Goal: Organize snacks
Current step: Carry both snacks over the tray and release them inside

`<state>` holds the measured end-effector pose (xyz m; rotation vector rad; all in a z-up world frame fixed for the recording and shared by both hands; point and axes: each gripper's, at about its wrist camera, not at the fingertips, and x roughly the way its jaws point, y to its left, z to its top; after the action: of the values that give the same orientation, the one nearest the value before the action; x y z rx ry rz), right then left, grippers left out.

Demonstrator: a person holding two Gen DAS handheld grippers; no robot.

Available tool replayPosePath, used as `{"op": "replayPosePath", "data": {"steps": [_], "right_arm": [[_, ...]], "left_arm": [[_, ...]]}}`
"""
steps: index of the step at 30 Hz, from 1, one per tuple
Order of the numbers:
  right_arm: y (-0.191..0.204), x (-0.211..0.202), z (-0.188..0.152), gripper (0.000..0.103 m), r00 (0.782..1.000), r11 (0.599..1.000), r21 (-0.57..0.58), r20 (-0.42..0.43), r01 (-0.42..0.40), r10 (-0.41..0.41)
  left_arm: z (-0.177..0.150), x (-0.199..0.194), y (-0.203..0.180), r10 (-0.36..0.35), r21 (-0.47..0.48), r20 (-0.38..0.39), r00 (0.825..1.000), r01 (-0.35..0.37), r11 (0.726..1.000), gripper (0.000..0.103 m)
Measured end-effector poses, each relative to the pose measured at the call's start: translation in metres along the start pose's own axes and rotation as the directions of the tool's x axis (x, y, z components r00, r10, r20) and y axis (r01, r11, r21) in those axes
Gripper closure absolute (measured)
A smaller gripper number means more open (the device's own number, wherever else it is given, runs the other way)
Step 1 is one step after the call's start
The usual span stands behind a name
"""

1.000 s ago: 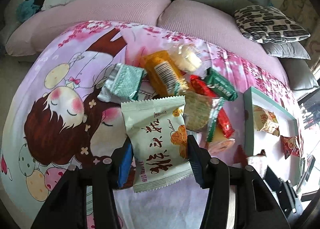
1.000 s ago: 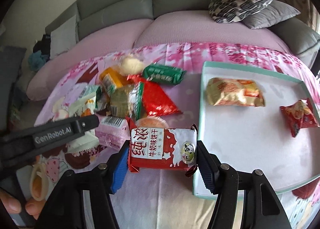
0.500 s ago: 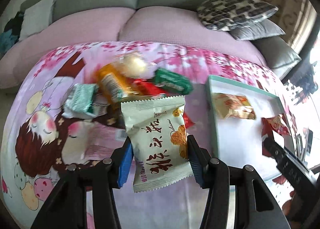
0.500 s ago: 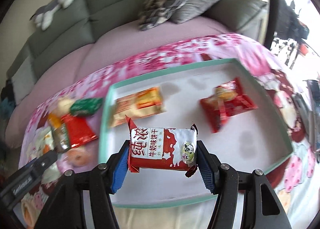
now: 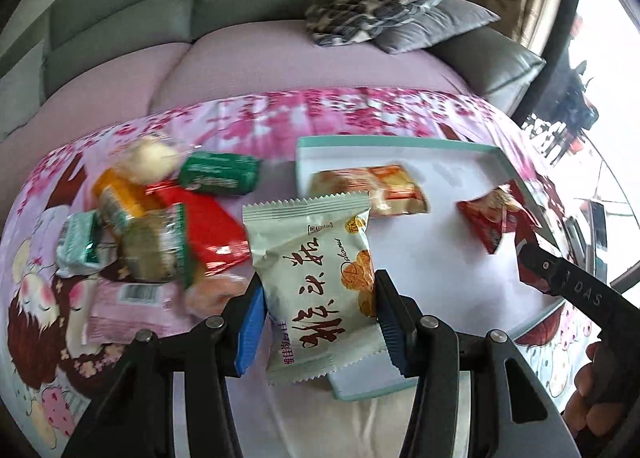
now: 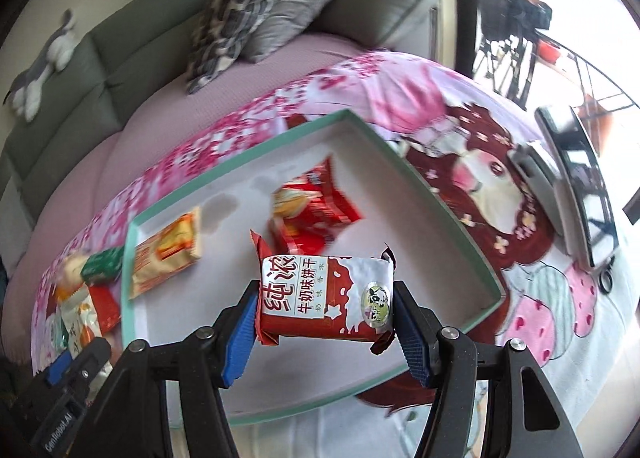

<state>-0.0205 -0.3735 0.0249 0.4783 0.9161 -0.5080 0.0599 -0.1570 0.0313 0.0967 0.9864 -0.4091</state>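
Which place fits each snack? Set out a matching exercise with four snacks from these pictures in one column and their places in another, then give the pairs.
1. pale green packet
2. red and white packet
3. orange packet
4. dark green packet

A. lying in the tray
B. on the cloth, outside the tray
C. held in the right gripper
D. held in the left gripper

Pairs: 1-D, 2-C, 3-A, 4-B

A glossy plastic film is seen on the pale green snack packet (image 5: 316,282) and the red biscuit packet (image 6: 326,304); matt cloth covers the printed tablecloth (image 5: 360,113); ribbed blue pads (image 6: 412,342) look rubbery.
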Motion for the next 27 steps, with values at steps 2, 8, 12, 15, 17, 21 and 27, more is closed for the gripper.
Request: {"op": "replayPosePath", "data": {"steps": [2,8,12,15,17,21,27], "right_arm": [[-0.009,0.000,0.001,0.038,1.000,1.000,0.019,0.002,0.010,-0.010],[-0.028,0.002,0.004,0.038,1.000,0.998,0.062,-0.002,0.024,-0.024],[-0.036,0.003,0.004,0.038,1.000,0.997,0.079,-0.008,0.024,-0.023],[-0.039,0.006,0.004,0.038,1.000,0.996,0.085,-0.013,0.022,-0.021],[-0.039,0.008,0.004,0.038,1.000,0.996,0.087,-0.020,0.020,-0.018],[-0.040,0.012,0.003,0.037,0.999,0.996,0.088,-0.033,0.019,-0.017],[-0.038,0.015,0.003,0.037,0.999,0.997,0.077,-0.043,0.010,-0.007]], "left_arm": [[0.000,0.001,-0.008,-0.003,0.018,0.007,1.000,0.003,1.000,0.050],[-0.002,0.014,-0.037,-0.015,0.089,0.007,1.000,0.014,0.996,0.050],[-0.003,0.020,-0.054,-0.019,0.130,0.001,1.000,0.019,0.991,0.050],[-0.004,0.024,-0.063,-0.023,0.147,-0.006,1.000,0.024,0.989,0.049],[-0.005,0.027,-0.065,-0.015,0.153,-0.011,1.000,0.017,0.988,0.049],[-0.006,0.032,-0.067,-0.006,0.158,-0.021,1.000,0.010,0.987,0.049],[-0.003,0.027,-0.067,-0.005,0.158,-0.002,1.000,0.006,0.987,0.028]]}}
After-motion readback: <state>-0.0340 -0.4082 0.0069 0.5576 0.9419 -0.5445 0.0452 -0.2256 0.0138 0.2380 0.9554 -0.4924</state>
